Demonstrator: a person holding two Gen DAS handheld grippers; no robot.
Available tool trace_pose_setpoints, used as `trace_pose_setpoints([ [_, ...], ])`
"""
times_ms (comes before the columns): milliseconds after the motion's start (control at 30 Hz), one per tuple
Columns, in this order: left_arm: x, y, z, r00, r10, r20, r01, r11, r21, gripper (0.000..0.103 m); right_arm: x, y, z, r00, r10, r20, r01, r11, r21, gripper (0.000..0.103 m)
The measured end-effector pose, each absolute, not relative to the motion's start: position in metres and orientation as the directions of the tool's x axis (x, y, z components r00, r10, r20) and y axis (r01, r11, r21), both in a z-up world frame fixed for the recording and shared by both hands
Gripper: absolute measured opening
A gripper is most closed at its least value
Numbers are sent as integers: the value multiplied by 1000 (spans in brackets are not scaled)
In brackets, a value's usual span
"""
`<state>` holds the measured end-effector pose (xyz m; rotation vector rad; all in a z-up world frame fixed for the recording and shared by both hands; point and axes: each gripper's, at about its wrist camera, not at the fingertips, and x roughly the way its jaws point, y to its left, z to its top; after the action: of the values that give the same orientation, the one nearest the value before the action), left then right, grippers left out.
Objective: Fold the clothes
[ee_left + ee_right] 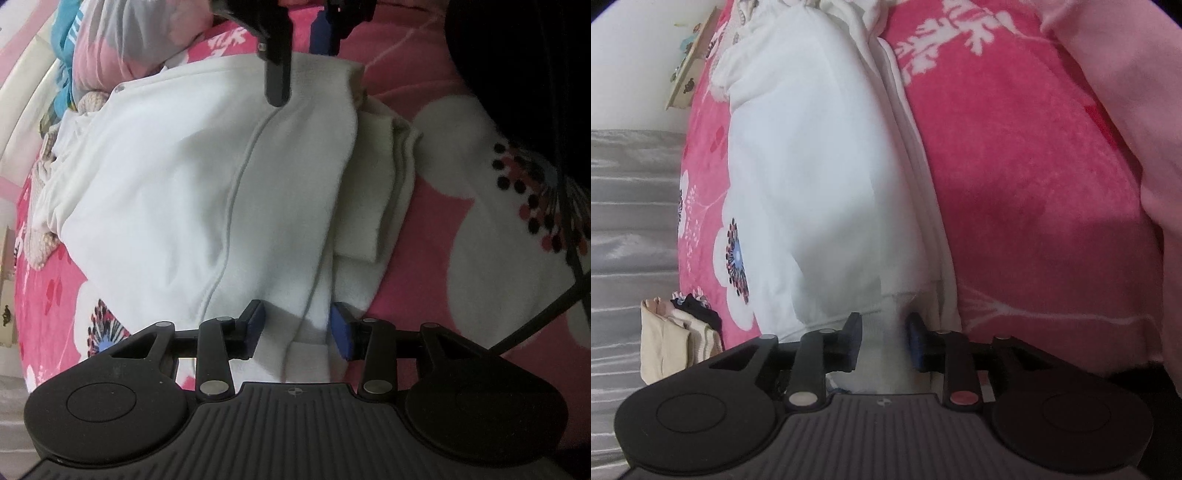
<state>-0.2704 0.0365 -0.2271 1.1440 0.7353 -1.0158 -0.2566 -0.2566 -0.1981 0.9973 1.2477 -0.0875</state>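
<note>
White garment point(177, 192) on pink blanket point(461, 206) | left gripper point(297, 326) pinching hem | right gripper point(882, 339) clamping edge

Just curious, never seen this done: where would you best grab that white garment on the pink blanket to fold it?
Probably at its near hem, coming down from above at each end. The white garment lies flat on the pink blanket, and the edge is thin enough to pinch. Both the left tool and the right tool already have that edge between their fingers.
</note>
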Motion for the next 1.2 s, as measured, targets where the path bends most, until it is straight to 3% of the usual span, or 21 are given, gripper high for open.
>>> trace_pose_setpoints([
  [100,-258,40,-221,353,-286,-891,935,146,324,11,-262,-258,-192,387,437,-812,546,601,583,6],
  [200,-247,45,-212,328,-306,-894,940,198,277,3,-269,-260,-188,393,441,-807,550,590,591,6],
  [633,-260,71,-194,231,-332,-915,973,84,216,2,-294,-249,-179,368,493,-788,562,557,612,5],
  [833,-264,62,-222,209,-282,-937,977,94,190,7,-285,-245,-212,277,448,-850,595,615,518,6],
  [900,-265,60,-225,213,-269,-939,977,86,197,10,-281,-243,-217,248,431,-868,594,640,487,12],
  [933,-263,61,-221,204,-272,-940,978,95,185,16,-279,-242,-219,234,422,-876,593,652,472,17],
  [1000,-257,66,-210,174,-275,-946,980,137,141,29,-278,-238,-207,204,356,-912,554,726,407,51],
  [1033,-252,71,-202,158,-272,-949,979,166,115,31,-278,-238,-196,206,323,-924,530,757,383,55],
  [1200,-215,93,-162,115,-349,-930,934,358,-18,33,-265,-250,-142,373,176,-911,436,834,339,55],
])
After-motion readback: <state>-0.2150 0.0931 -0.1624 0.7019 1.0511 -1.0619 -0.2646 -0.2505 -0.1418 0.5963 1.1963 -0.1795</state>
